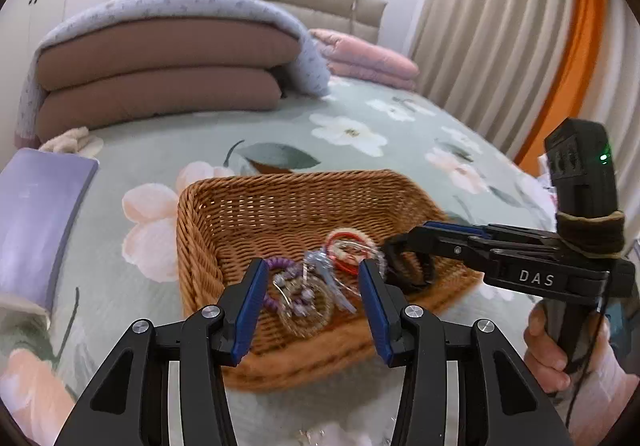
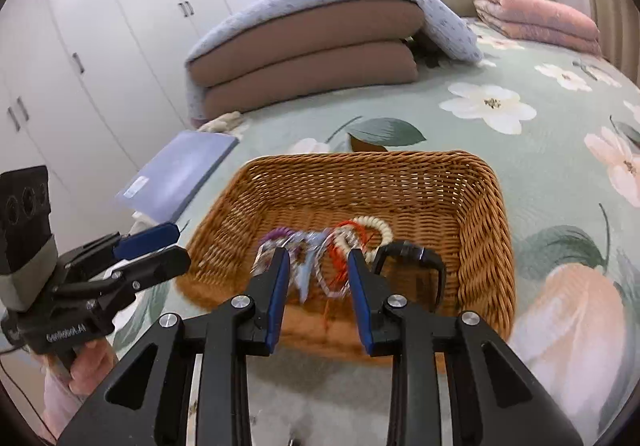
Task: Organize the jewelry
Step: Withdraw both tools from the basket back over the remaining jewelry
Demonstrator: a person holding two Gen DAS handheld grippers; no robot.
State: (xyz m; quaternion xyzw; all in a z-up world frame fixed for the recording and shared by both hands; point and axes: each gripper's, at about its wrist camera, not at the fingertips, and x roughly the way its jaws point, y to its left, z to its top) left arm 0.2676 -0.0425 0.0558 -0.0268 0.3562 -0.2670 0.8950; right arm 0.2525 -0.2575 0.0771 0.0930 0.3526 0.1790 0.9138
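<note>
Your left tongs (image 1: 312,286) are about half open with nothing gripped; the blue pads (image 1: 250,310) sit at 6 o'clock in the left wrist view, one on either side of the jewelry pile (image 1: 312,278), and I don't see them pressing on any of it. That pile lies in the near part of the wicker basket (image 1: 224,214), dead centre of the view: a purple beaded bracelet (image 1: 276,264), a round ring-shaped piece (image 1: 306,312) in front of it, and a red-and-cream bangle (image 1: 348,246) toward 1 o'clock. Your right tongs (image 1: 390,248) come in from 3 o'clock, tips over the basket's right edge right by a black strap (image 1: 416,270). From here I can't tell whether they've got hold of it. Your right hand (image 1: 552,350) is on the handle at 4 o'clock. The basket sits on a flowered bedspread (image 1: 360,134).

Right wrist view: the right tongs (image 2: 316,270) are at 6 o'clock, jaws a modest way apart and empty, with the blurry jewelry pile (image 2: 320,246) seen between the pads. The black strap (image 2: 416,252) curls just right of the right pad, inside the basket (image 2: 488,246). It isn't clamped. Your left tongs (image 2: 160,242) are at 9 o'clock, near the basket's left corner, with a purple book (image 2: 188,174) behind them at 10 o'clock.
</note>
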